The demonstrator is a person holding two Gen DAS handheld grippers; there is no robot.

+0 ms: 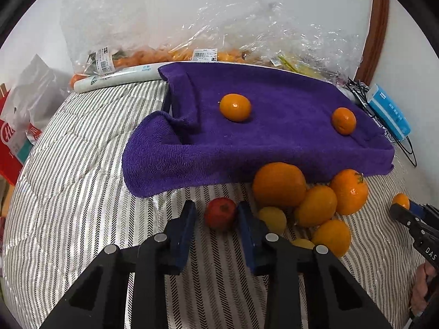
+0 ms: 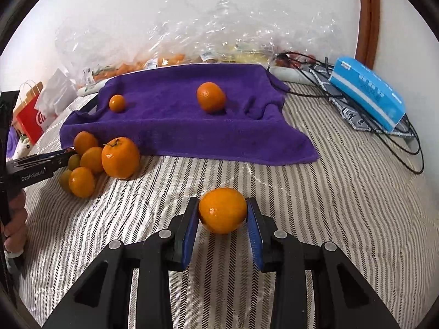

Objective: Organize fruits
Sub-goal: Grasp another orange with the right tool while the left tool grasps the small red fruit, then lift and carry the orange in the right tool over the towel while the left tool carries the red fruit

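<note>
With the left gripper clamped on the small red fruit and the right gripper on a mandarin, the orange pile at three o'clock could be nudged apart on lifting.

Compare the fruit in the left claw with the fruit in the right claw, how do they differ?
The fruit in the left claw is a red fruit; the right claw holds an orange. The red fruit looks duller, with a dark puckered end; the orange is glossy and smooth. The red fruit sits next to the fruit pile; the orange is well apart from it. Both are round and pinched between blue pads.
</note>
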